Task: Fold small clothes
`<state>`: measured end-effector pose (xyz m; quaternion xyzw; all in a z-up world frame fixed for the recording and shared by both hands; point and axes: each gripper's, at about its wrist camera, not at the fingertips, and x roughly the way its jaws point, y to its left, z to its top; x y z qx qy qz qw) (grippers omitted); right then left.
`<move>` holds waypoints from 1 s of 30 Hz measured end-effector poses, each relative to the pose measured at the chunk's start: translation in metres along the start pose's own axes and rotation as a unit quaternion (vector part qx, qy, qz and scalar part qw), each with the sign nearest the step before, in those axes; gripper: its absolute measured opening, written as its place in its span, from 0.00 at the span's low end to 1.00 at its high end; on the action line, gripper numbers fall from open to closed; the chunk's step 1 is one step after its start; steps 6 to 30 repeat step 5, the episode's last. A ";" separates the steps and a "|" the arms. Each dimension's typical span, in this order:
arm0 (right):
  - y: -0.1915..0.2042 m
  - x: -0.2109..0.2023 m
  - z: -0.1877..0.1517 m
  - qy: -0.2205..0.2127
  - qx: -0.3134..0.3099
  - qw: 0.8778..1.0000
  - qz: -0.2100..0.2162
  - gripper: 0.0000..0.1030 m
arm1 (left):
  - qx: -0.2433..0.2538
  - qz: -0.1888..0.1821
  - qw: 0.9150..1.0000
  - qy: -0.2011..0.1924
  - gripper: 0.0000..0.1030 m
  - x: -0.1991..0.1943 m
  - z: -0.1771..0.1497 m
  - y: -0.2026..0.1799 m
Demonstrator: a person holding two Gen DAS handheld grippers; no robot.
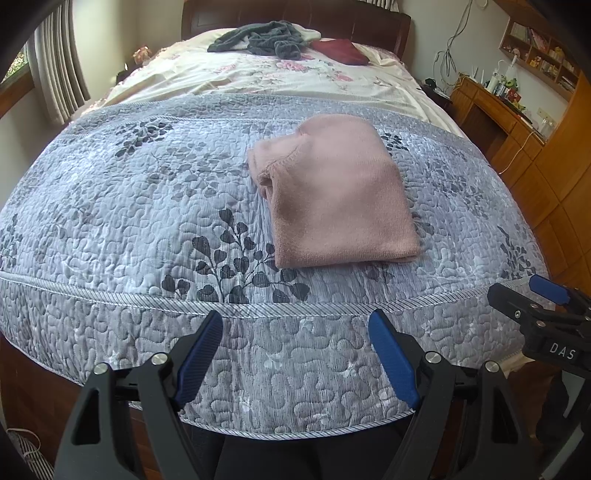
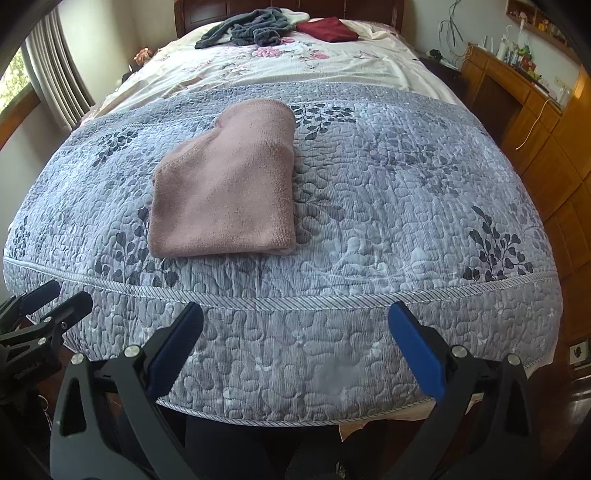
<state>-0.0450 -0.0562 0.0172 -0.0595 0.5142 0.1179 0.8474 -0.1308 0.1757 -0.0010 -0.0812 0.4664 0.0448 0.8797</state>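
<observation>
Pink garment (image 1: 338,192) folded on quilt (image 1: 129,206); grey pile (image 1: 262,38) at headboard left unfolded — both grippers (image 1: 295,332) (image 2: 295,325) held wide open, empty.

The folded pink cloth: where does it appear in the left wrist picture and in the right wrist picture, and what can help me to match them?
Left wrist view: the folded pink cloth lies right of centre on the grey quilt.
Right wrist view: the folded pink cloth lies left of centre on the same quilt.
Shared landmark: the dark red cloth at the far end of the bed.
</observation>
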 end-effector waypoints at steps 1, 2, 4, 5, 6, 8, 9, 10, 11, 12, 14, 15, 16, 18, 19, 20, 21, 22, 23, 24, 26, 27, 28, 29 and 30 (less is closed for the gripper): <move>0.000 0.000 0.000 0.001 0.000 1.000 0.000 0.97 | 0.000 0.000 1.000 0.000 0.79 0.000 0.000 0.000; 0.000 0.000 0.000 0.001 0.001 1.000 0.000 0.97 | 0.001 0.001 1.000 -0.001 0.79 0.000 0.000 -0.001; 0.000 0.001 -0.001 0.001 0.001 1.000 0.000 0.97 | 0.001 0.000 1.000 0.000 0.79 0.000 0.000 -0.001; 0.000 0.001 -0.001 0.001 0.001 1.000 -0.001 0.97 | 0.001 0.001 1.000 0.000 0.79 0.000 0.000 -0.001; 0.000 0.001 -0.001 0.001 0.001 1.000 -0.001 0.97 | 0.001 0.001 1.000 0.000 0.79 0.000 0.000 -0.001; 0.000 0.001 -0.001 0.001 0.001 1.000 -0.001 0.97 | 0.001 0.001 1.000 0.000 0.79 0.000 0.000 -0.001; 0.000 0.001 -0.001 0.001 0.001 1.000 -0.001 0.97 | 0.001 0.001 1.000 0.000 0.79 0.000 0.000 -0.001; 0.000 0.001 -0.001 0.001 0.001 1.000 -0.001 0.97 | 0.001 0.001 1.000 0.000 0.79 0.000 0.000 -0.001; 0.000 0.001 -0.001 0.001 0.001 1.000 -0.001 0.97 | 0.001 0.001 1.000 0.000 0.79 0.000 0.000 -0.001; 0.000 0.001 -0.001 0.001 0.001 1.000 -0.001 0.97 | 0.001 0.001 1.000 0.000 0.79 0.000 0.000 -0.001; 0.000 0.001 -0.001 0.001 0.001 1.000 -0.001 0.97 | 0.001 0.001 1.000 0.000 0.79 0.000 0.000 -0.001; 0.000 0.001 -0.001 0.001 0.001 1.000 -0.001 0.97 | 0.001 0.001 1.000 0.000 0.79 0.000 0.000 -0.001; 0.000 0.001 -0.001 0.001 0.001 1.000 -0.001 0.97 | 0.001 0.001 1.000 0.000 0.79 0.000 0.000 -0.001; 0.000 0.001 -0.001 0.001 0.001 1.000 -0.001 0.97 | 0.001 0.001 1.000 0.000 0.79 0.000 0.000 -0.001; 0.000 0.001 -0.001 0.001 0.001 1.000 -0.001 0.97 | 0.001 0.001 1.000 0.000 0.79 0.000 0.000 -0.001; 0.000 0.001 -0.001 0.001 0.001 1.000 -0.001 0.97 | 0.001 0.001 1.000 0.000 0.79 0.000 0.000 -0.001; 0.000 0.001 -0.001 0.001 0.001 1.000 -0.001 0.97 | 0.001 0.001 1.000 0.000 0.79 0.000 0.000 -0.001; 0.000 0.001 -0.001 0.001 0.001 1.000 -0.001 0.97 | 0.001 0.001 1.000 0.000 0.79 0.000 0.000 -0.001; 0.000 0.001 -0.001 0.001 0.001 1.000 -0.001 0.97 | 0.001 0.001 1.000 0.000 0.79 0.000 0.000 -0.001; 0.000 0.001 -0.001 0.001 0.001 1.000 -0.001 0.97 | 0.001 0.001 1.000 0.000 0.79 0.000 0.000 -0.001; 0.000 0.001 -0.001 0.001 0.001 1.000 -0.001 0.97 | 0.001 0.001 1.000 0.000 0.79 0.000 0.000 -0.001; 0.000 0.001 -0.001 0.001 0.001 1.000 -0.001 0.97 | 0.001 0.001 1.000 0.000 0.79 0.000 0.000 -0.001; 0.000 0.001 -0.001 0.001 0.001 1.000 -0.001 0.97 | 0.001 0.001 1.000 0.000 0.79 0.000 0.000 -0.001; 0.000 0.001 -0.001 0.001 0.001 1.000 -0.001 0.97 | 0.001 0.001 1.000 0.000 0.79 0.000 0.000 -0.001; 0.000 0.001 -0.001 0.001 0.001 1.000 -0.001 0.97 | 0.001 0.001 1.000 0.000 0.79 0.000 0.000 -0.001</move>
